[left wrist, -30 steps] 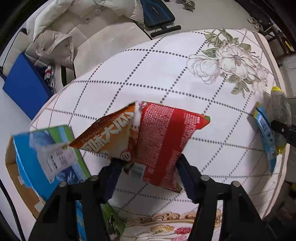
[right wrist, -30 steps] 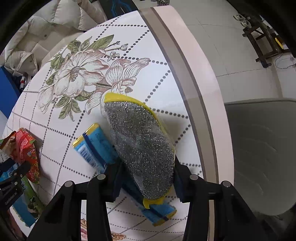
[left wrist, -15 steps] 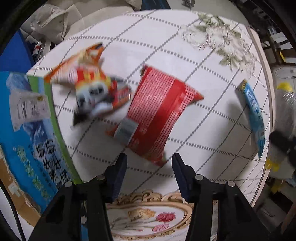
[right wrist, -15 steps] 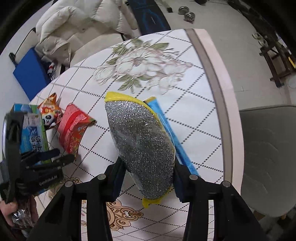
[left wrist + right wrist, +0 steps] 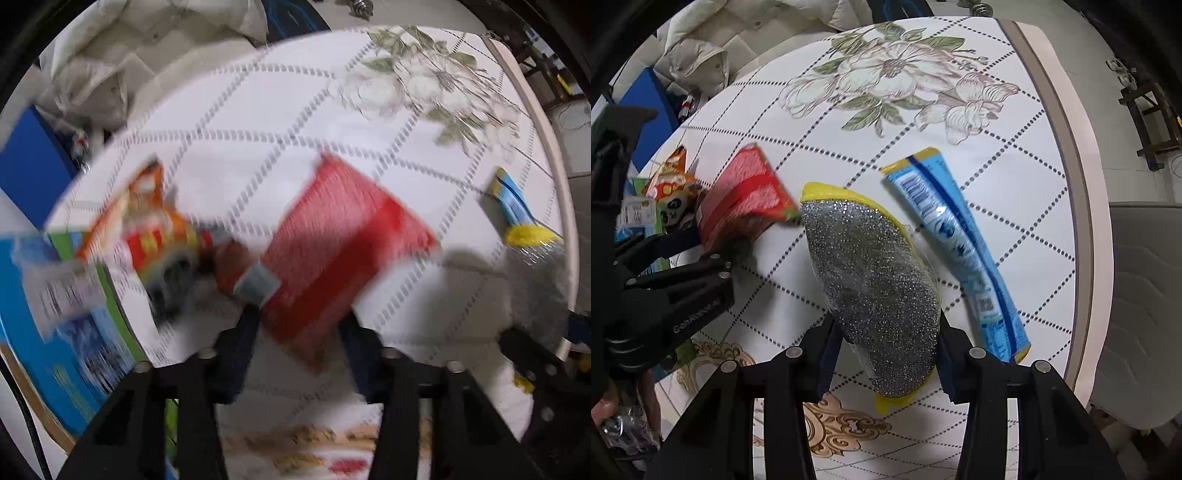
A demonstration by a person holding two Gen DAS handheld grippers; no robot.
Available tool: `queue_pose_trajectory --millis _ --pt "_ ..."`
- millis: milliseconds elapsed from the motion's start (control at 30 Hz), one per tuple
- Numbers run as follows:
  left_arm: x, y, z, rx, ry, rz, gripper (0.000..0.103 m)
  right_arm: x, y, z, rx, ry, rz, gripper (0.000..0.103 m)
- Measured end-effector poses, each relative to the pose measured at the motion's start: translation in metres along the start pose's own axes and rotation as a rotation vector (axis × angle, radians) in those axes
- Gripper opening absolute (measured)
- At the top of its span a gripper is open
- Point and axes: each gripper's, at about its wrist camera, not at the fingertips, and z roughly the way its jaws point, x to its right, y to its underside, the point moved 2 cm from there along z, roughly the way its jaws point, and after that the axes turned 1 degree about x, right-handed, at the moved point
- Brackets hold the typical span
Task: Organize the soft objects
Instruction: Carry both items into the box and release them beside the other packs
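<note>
A red snack bag (image 5: 343,254) lies on the floral table; its near end fills the gap between the fingers of my left gripper (image 5: 301,332). The jaws are closing and the pads touch the bag's sides. The right wrist view shows the same grip (image 5: 701,247) on the red bag (image 5: 746,199). An orange panda snack bag (image 5: 147,229) lies loose to its left. My right gripper (image 5: 886,354) is shut on a silver scouring sponge with a yellow rim (image 5: 879,295), held above the table. A long blue packet (image 5: 956,251) lies flat to the right of the sponge.
A blue and green carton (image 5: 55,314) stands at the table's left edge. The table rim (image 5: 1082,184) curves along the right, with a grey chair seat (image 5: 1145,295) beyond it. A white padded jacket (image 5: 701,55) and a blue case (image 5: 33,177) lie past the far-left edge.
The left gripper let go of both snack bags, then came down over the red one and narrowed its jaws. The right gripper carried the sponge left, off the blue packet, toward the red bag.
</note>
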Motion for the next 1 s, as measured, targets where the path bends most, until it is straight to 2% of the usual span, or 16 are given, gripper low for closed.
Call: queue_pose_trajectory --millis 100,167,200,300,367,433,500,567,633,667,767,900,1000 --pt "0.004 0.020 -0.013 -0.023 0.088 0.000 0.042 -0.004 0.008 -0.004 -0.001 -0.006 -0.014 0.048" --pt "0.007 0.025 -0.024 -0.010 0.093 0.008 0.045 -0.004 0.014 -0.008 0.002 -0.003 -0.018 0.048" --pt "0.006 0.023 -0.032 0.010 0.095 0.003 0.052 -0.002 0.014 -0.010 0.005 0.001 -0.019 0.048" --pt "0.003 0.006 -0.049 0.094 0.051 0.002 0.067 0.006 0.015 -0.013 0.014 0.006 -0.008 0.048" --pt "0.009 -0.007 -0.050 0.109 0.016 0.031 0.072 0.010 0.012 -0.014 0.015 0.007 -0.003 0.048" --pt "0.020 -0.021 -0.039 0.084 -0.007 0.091 0.072 0.017 0.012 -0.015 0.012 0.007 0.007 0.048" --pt "0.036 -0.030 -0.020 0.025 -0.071 0.161 0.072 0.021 0.010 -0.012 0.003 0.010 0.012 0.048" --pt "0.041 -0.037 -0.003 -0.016 -0.099 0.199 0.072 0.024 0.011 -0.010 -0.003 0.015 0.015 0.048" --pt "0.039 -0.033 0.010 -0.037 -0.124 0.194 0.064 0.023 0.008 -0.005 -0.011 0.017 0.019 0.048" --pt "0.038 -0.033 0.007 -0.013 -0.105 0.169 0.054 0.024 0.009 -0.005 -0.013 0.016 0.020 0.048" --pt "0.030 -0.019 0.001 0.008 -0.043 0.089 0.044 0.027 0.014 -0.007 -0.010 0.015 0.021 0.048" --pt "0.018 0.013 -0.034 0.088 0.026 0.001 0.043 0.021 0.024 -0.019 0.015 0.000 0.029 0.047" --pt "0.004 0.050 -0.071 0.172 0.088 -0.077 0.043 0.008 0.035 -0.039 0.050 -0.038 0.026 0.047"
